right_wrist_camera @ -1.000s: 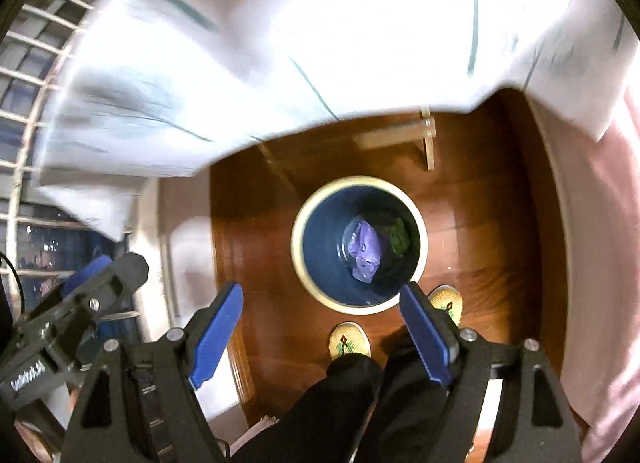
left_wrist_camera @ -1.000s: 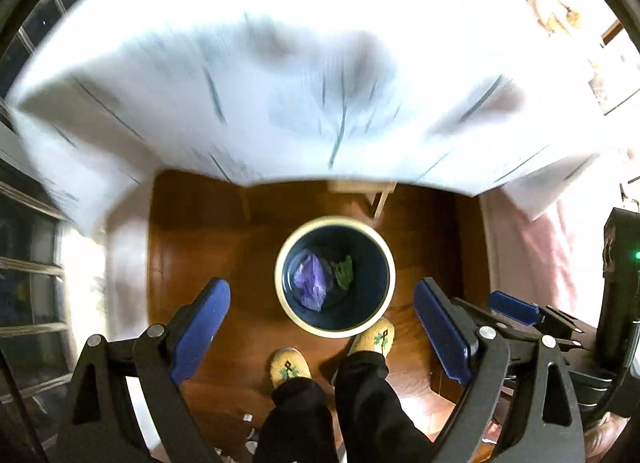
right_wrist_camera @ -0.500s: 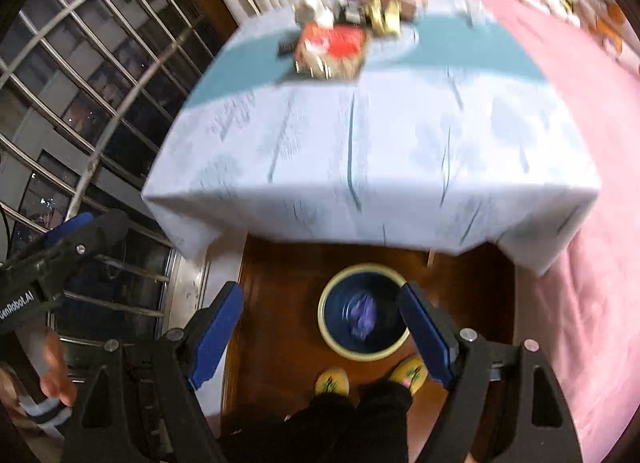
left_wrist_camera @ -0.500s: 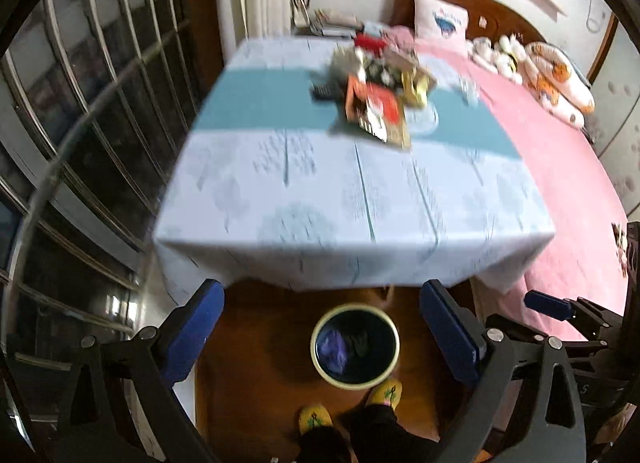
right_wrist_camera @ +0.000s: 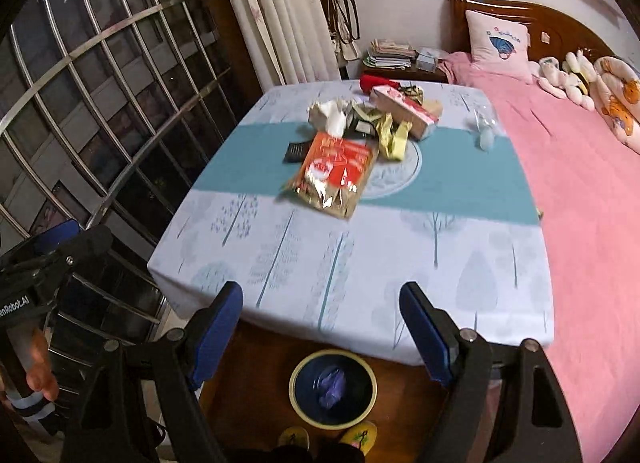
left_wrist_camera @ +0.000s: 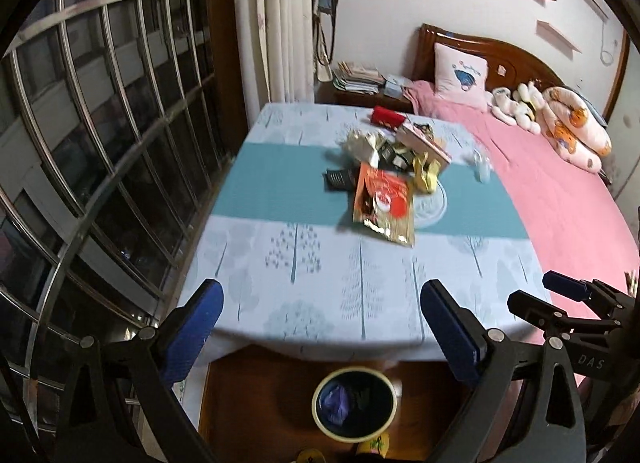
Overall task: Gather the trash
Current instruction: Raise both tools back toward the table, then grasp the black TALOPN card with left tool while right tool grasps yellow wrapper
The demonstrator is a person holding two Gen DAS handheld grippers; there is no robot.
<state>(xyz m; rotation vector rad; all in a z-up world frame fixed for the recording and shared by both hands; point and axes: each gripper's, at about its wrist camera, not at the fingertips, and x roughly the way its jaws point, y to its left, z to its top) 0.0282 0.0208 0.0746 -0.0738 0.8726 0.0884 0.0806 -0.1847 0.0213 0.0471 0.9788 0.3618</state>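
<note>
A heap of trash lies mid-table on the tree-print cloth [left_wrist_camera: 320, 263] [right_wrist_camera: 400, 247]. In it are a red-orange snack bag [left_wrist_camera: 384, 199] [right_wrist_camera: 340, 167], crumpled white tissue [left_wrist_camera: 360, 143] [right_wrist_camera: 328, 115] and yellow wrappers [left_wrist_camera: 426, 177] [right_wrist_camera: 394, 135]. On the floor at the table's near edge stands a dark blue bin [left_wrist_camera: 376, 395] [right_wrist_camera: 308, 379] holding a purple bag [left_wrist_camera: 336, 403] [right_wrist_camera: 332, 383]. My left gripper [left_wrist_camera: 320, 295] and right gripper [right_wrist_camera: 320, 291] hang open and empty above the bin, well short of the heap.
A barred window [left_wrist_camera: 100, 143] runs along the left and a pink bed [left_wrist_camera: 560, 191] along the right. A pink box [right_wrist_camera: 404, 107], a black flat item [right_wrist_camera: 296, 151] and a small clear bottle [right_wrist_camera: 486, 131] also lie on the table. Yellow slippers [right_wrist_camera: 360, 433] stand beside the bin.
Both grippers have risen and tilted up from just over the bin to above table height, so the table top and its heap have come into view. Both stay empty.
</note>
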